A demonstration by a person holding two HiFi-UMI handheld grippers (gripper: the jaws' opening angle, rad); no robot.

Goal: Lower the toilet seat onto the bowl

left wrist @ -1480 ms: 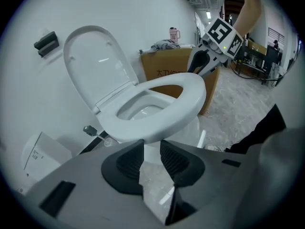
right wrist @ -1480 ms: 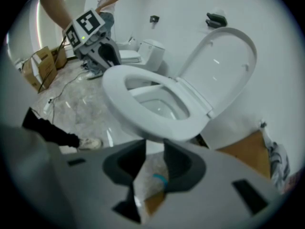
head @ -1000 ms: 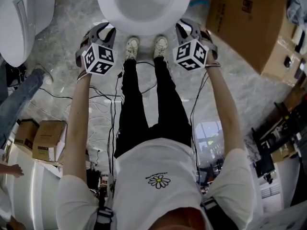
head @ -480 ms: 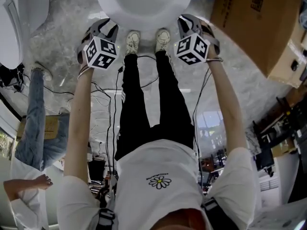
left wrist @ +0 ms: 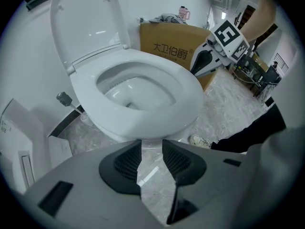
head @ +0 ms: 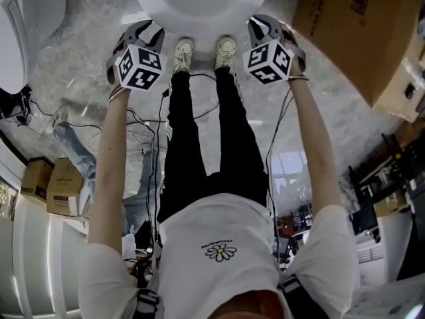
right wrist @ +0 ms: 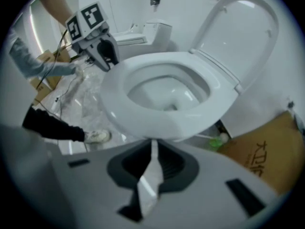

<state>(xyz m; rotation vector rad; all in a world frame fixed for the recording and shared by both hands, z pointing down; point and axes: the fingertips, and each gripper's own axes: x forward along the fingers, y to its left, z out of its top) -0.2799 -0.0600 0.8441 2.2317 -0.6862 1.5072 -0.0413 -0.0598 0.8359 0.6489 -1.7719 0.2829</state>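
The white toilet (head: 199,5) is at the top of the head view. Its seat (left wrist: 183,92) lies flat on the bowl and the lid (left wrist: 88,20) stands upright behind it. My left gripper (head: 136,38) hovers beside the bowl's front left, its jaws (left wrist: 151,149) open with only floor between them. My right gripper (head: 269,32) hovers at the bowl's front right. Its jaws (right wrist: 153,154) are closing to a narrow gap and nothing is between them. Neither gripper touches the seat (right wrist: 119,99). The lid (right wrist: 238,32) also shows in the right gripper view.
A large cardboard box (head: 345,25) stands right of the toilet. A second toilet (head: 26,18) is at the far left. Cables (head: 143,138) trail over the marble floor by my shoes (head: 182,52). Small boxes (head: 53,185) and a bystander's leg (head: 80,151) are at the left.
Both grippers stay beside the bowl's front, shifted only slightly. The bystander at the left has moved, and only a leg shows now.
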